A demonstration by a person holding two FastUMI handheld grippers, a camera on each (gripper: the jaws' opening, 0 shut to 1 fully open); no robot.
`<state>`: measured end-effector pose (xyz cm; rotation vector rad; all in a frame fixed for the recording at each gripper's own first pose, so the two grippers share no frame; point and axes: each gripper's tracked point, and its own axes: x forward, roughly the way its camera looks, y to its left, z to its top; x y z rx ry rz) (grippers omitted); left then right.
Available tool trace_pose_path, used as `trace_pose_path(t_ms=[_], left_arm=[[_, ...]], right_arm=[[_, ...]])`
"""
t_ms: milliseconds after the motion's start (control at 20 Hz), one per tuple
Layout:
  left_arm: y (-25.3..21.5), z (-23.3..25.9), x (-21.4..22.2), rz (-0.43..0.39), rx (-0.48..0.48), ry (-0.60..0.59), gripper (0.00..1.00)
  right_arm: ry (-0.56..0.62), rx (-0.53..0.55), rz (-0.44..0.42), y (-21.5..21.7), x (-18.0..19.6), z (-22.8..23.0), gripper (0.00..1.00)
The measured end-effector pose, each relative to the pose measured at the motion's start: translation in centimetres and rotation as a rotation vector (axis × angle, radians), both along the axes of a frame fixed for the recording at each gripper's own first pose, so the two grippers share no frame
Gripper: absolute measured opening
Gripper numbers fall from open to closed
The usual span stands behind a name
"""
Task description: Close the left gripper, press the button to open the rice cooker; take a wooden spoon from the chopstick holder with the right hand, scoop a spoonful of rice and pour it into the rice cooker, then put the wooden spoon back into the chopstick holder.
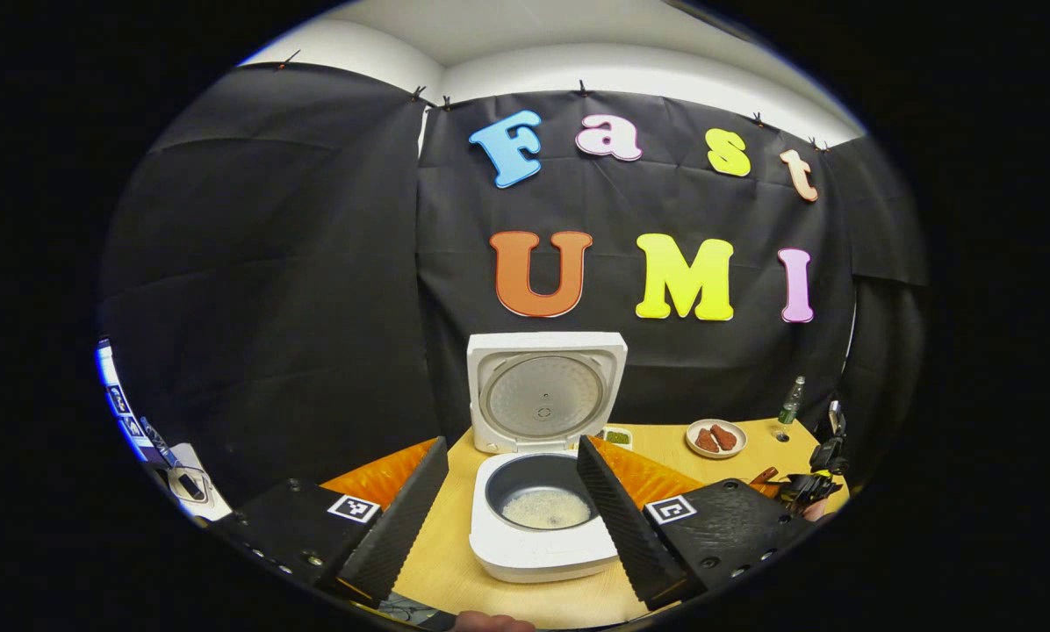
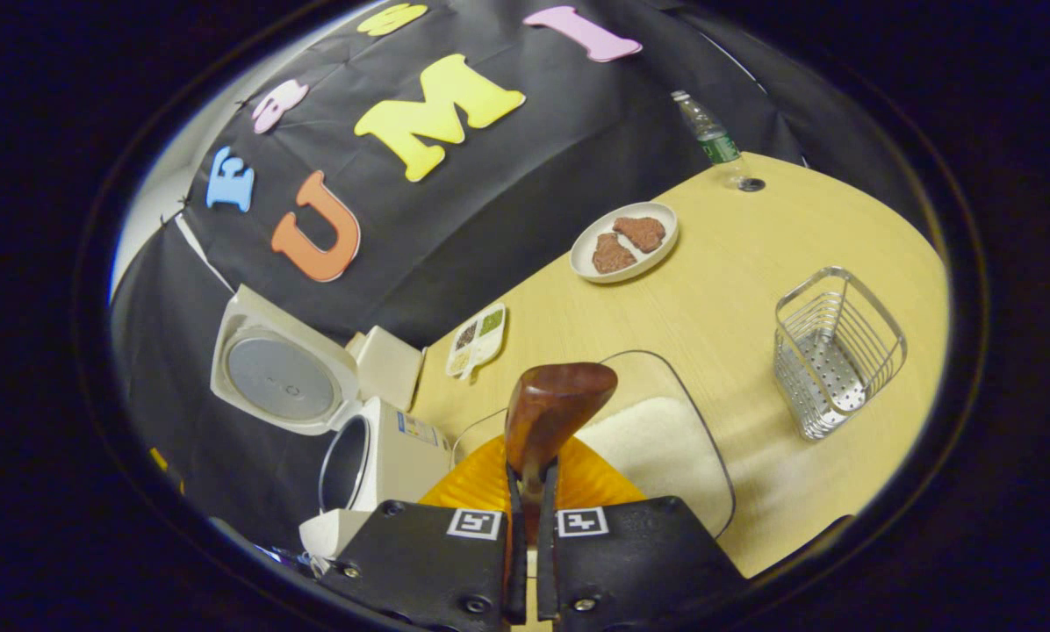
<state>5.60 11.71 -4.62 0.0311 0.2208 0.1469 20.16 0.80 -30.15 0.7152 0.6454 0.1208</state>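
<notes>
Rice cooker (image 1: 538, 518): lid up, rice in pot, left gripper (image 1: 512, 505) spread wide before it. Right gripper (image 2: 529, 562): clamped on wooden spoon (image 2: 551, 412), seemingly above the rice container (image 2: 665, 439); chopstick holder (image 2: 832, 351) far right.

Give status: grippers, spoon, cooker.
Left gripper open, facing rice cooker, lid up, rice in pot. Right gripper shut on wooden spoon, over clear rice container. Chopstick holder empty. Nothing blocking.

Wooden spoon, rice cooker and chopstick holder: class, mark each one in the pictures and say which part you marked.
wooden spoon (image 2: 553, 405): right gripper view, back of its bowl.
rice cooker (image 1: 534, 551): left gripper view, white front wall of its body.
chopstick holder (image 2: 828, 360): right gripper view, perforated metal bottom.
</notes>
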Motion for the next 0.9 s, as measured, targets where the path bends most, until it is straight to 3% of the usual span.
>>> trace_pose_path(t_ms=[500, 700, 900], left_arm=[[-2.0, 1.1, 1.4, -0.017, -0.045, -0.033, 0.95], [-0.6, 1.1, 0.9, 0.003, -0.025, -0.054, 0.94], [0.8, 0.8, 0.0, 0.002, 0.03, -0.075, 0.94]], right_arm=[[-0.048, 0.246, -0.166, -7.0, -0.2, 8.0, 0.1], [-0.093, 0.298, -0.154, -5.8, 0.3, 12.6, 0.1], [-0.141, 0.325, -0.078, -0.8, 2.2, 17.7, 0.1]])
